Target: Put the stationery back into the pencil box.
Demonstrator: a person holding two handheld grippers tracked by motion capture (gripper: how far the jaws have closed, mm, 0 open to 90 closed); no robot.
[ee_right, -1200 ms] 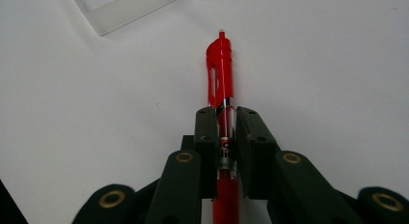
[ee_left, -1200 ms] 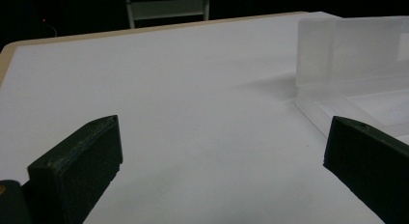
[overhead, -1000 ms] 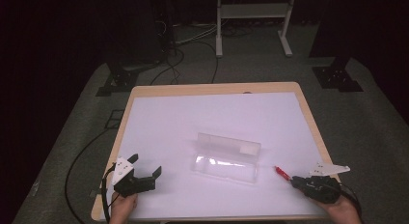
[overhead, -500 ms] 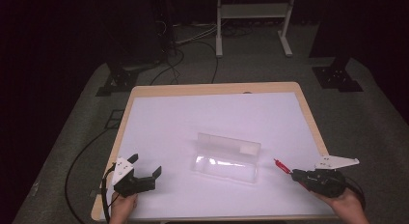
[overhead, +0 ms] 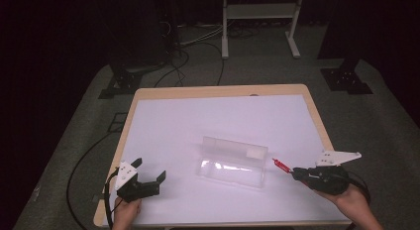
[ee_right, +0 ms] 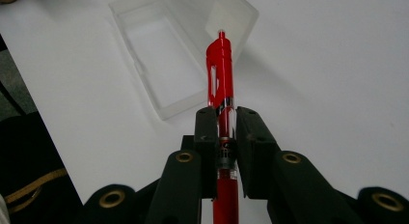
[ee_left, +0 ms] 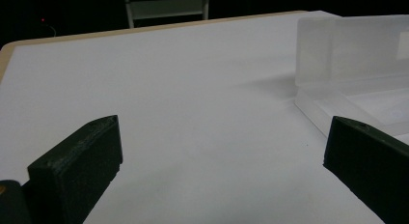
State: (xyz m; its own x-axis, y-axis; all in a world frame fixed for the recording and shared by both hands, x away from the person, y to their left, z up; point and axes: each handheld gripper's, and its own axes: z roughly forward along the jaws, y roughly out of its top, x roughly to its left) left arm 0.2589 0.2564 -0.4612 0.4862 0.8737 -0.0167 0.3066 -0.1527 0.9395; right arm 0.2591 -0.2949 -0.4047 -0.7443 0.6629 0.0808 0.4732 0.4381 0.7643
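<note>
The right gripper (overhead: 296, 173) pinched a red pen (ee_right: 221, 74) between its jaws, near the right edge of the table (overhead: 218, 91). The pen pointed at the clear box (overhead: 232, 161), which lay open in the middle. The left gripper (overhead: 148, 176) sat near the front left corner, jaws spread wide and holding nothing.

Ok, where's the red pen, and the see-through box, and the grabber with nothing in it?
red pen (ee_right: 220, 72), right gripper view, on its clip end.
clear box (overhead: 231, 166), high view, on its open tray.
left gripper (overhead: 147, 171), high view, between its open jaws.
</note>
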